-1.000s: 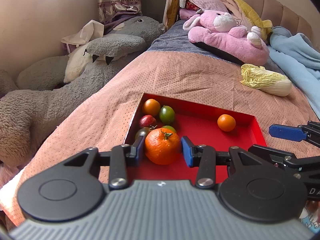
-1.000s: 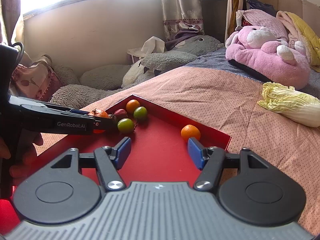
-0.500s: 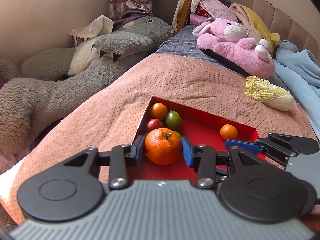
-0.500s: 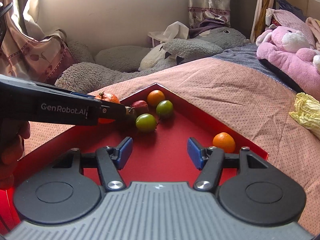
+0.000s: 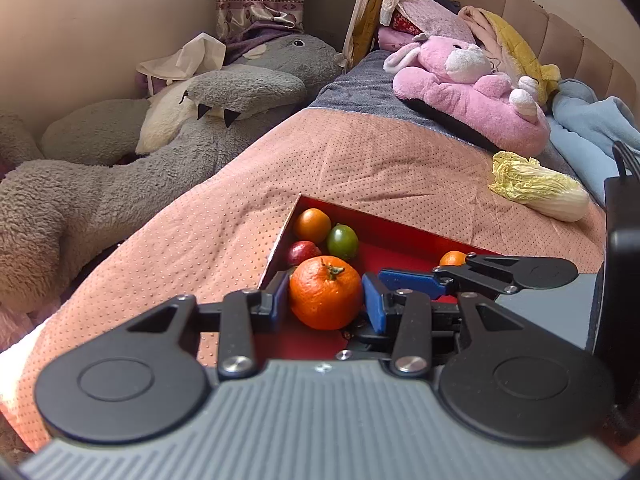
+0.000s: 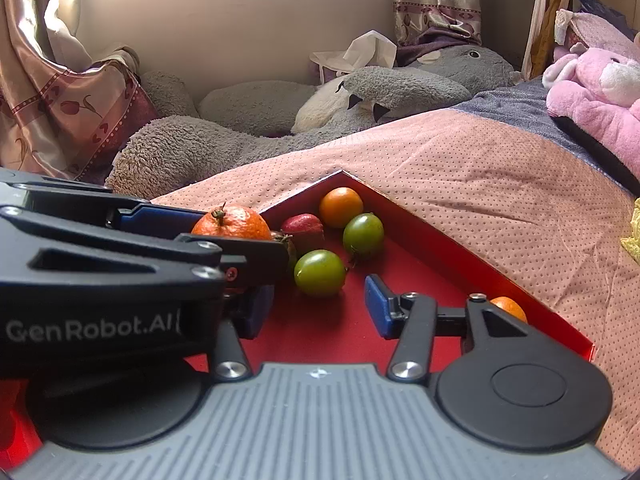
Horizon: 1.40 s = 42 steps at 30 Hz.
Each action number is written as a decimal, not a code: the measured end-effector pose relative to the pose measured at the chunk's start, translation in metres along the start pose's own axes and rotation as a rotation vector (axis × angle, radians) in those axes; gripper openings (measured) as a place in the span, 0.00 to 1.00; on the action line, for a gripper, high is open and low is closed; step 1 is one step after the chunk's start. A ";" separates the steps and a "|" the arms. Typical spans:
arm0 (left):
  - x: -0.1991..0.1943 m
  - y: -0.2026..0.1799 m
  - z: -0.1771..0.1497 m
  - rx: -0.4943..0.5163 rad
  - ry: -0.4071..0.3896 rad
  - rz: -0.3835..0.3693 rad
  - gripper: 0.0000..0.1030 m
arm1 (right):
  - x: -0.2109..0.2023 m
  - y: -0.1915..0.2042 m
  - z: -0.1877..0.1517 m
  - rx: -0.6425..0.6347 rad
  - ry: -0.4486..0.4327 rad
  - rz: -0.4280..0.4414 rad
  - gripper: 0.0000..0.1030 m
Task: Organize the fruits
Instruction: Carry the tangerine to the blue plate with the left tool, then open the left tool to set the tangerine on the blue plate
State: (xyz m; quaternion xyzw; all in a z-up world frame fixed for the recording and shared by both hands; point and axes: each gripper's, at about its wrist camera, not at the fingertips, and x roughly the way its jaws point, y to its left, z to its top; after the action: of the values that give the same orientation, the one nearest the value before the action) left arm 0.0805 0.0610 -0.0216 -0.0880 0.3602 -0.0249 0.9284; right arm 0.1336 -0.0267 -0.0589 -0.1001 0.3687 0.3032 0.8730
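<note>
While left gripper clamps tangerine, right gripper jaws closing, seemingly empty.

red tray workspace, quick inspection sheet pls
surface: shallow red tray on dotted pink bedspread
job's things: large stemmed orange mandarin; small oranges, green and dark red fruits in tray's far corner
clutter: napa cabbage on the bedspread
grippers: left gripper shut on the mandarin; right gripper open, jaws just closing, nothing between
cables: nothing seen
surroundings: grey plush toy, pink plush rabbit, curtains
</note>
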 end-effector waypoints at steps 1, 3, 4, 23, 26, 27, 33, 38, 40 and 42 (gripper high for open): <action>0.000 0.001 0.000 -0.002 -0.003 0.005 0.42 | 0.003 0.000 0.001 0.000 0.000 -0.002 0.53; 0.000 0.004 0.001 -0.014 0.000 0.006 0.42 | 0.006 0.000 0.002 0.005 0.004 -0.001 0.53; 0.000 0.005 0.001 -0.021 0.003 0.001 0.43 | 0.006 0.000 0.002 0.004 0.009 -0.005 0.53; -0.022 -0.095 -0.043 0.236 0.058 -0.284 0.41 | -0.217 -0.061 -0.131 0.139 -0.032 -0.172 0.56; -0.027 -0.119 -0.056 0.300 0.076 -0.347 0.41 | -0.229 -0.069 -0.150 0.149 -0.005 -0.214 0.59; -0.029 -0.128 -0.061 0.325 0.085 -0.370 0.41 | -0.232 -0.072 -0.155 0.158 0.000 -0.227 0.59; -0.031 -0.162 -0.089 0.477 0.150 -0.458 0.41 | -0.245 -0.085 -0.168 0.185 0.003 -0.310 0.59; -0.031 -0.177 -0.110 0.586 0.198 -0.508 0.42 | -0.247 -0.092 -0.170 0.214 -0.009 -0.313 0.60; -0.031 -0.180 -0.116 0.619 0.206 -0.513 0.42 | -0.245 -0.092 -0.170 0.220 -0.013 -0.305 0.60; -0.032 -0.183 -0.122 0.651 0.216 -0.512 0.42 | -0.243 -0.091 -0.168 0.228 -0.019 -0.292 0.61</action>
State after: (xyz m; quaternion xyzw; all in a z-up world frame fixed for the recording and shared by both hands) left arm -0.0217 -0.1329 -0.0558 0.1262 0.3953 -0.3760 0.8285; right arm -0.0413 -0.2766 -0.0112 -0.0501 0.3741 0.1306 0.9168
